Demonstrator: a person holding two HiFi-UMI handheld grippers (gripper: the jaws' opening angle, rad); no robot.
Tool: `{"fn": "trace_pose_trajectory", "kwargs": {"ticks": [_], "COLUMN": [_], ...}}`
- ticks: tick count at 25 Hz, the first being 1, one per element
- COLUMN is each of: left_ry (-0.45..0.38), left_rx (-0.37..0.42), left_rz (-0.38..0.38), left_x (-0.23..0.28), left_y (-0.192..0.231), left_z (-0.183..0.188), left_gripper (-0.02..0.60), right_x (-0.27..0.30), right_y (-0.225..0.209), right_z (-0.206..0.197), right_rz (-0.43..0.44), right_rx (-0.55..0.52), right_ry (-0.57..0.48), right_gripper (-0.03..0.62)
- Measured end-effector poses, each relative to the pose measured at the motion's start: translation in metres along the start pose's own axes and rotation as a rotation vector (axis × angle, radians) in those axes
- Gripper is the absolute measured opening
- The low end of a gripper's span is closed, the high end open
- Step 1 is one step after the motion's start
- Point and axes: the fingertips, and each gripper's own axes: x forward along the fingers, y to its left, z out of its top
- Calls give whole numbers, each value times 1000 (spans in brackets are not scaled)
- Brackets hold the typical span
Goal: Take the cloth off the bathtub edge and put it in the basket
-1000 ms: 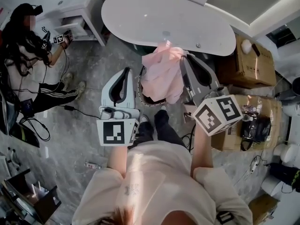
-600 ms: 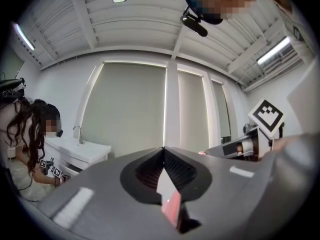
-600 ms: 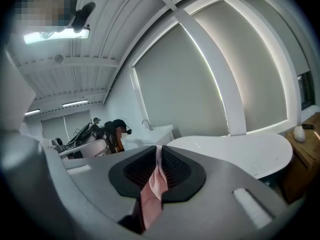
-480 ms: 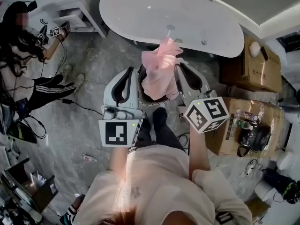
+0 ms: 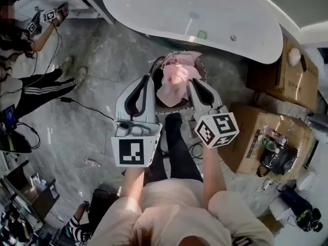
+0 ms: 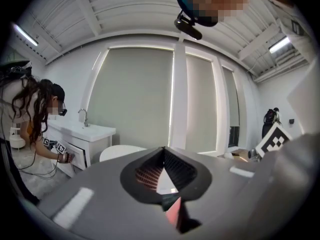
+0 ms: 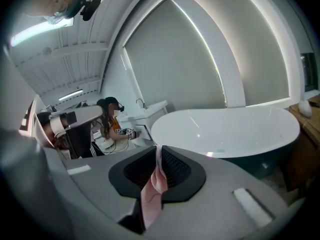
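Right jaws: your right gripper (image 7: 159, 151) is pinched shut on the pink cloth (image 5: 175, 83). A folded strip of it runs up between the pads and trails back along the gripper toward the camera.
Left jaws: your left gripper (image 6: 163, 154) has its tips together, with only a thin wedge of gap behind them. A sliver of pink shows low in that gap, but nothing is caught between the pads.
Gripper placement: in the head view the two grippers point forward side by side, left and right of the basket (image 5: 164, 56). The left tips are just beside its near left rim, and the right tips are at the cloth.
Cloth position: it is off the bathtub (image 5: 179, 9) and bunched in the mouth of the basket. Its upper folds reach the far rim. You cannot tell whether it rests on the bottom.
Cloth look: pale pink, soft and crumpled into loose folds.
Basket: round with dark walls, standing on the floor just in front of the tub and between your feet and the tub.
Floor: grey marbled tile (image 5: 97, 55) with cables lying on it.
Room: a white oval tub, cardboard boxes (image 5: 259, 137) to your right, and a white vanity with a tap (image 6: 85, 129) at the left. Another person (image 5: 31, 88) sits low beside it.
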Motion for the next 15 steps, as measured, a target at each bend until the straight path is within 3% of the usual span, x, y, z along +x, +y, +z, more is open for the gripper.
{"fn": "trace_pose_trajectory", "kwargs": {"ticks": [9,15], "left_ry": [79,133], "left_rx": [-58,-95], "left_rz": [59,82], "left_x": [42,62], "left_y": [11,20], "left_z": [-103,-164], "left_gripper": [2,2], "right_x": [55,88], "right_y": [-70,-94], "right_z": [-117,-177], "right_rz": [-64,-79], "right_rx": [72,78], "right_ry": [142,204], "right_gripper": [32,32]}}
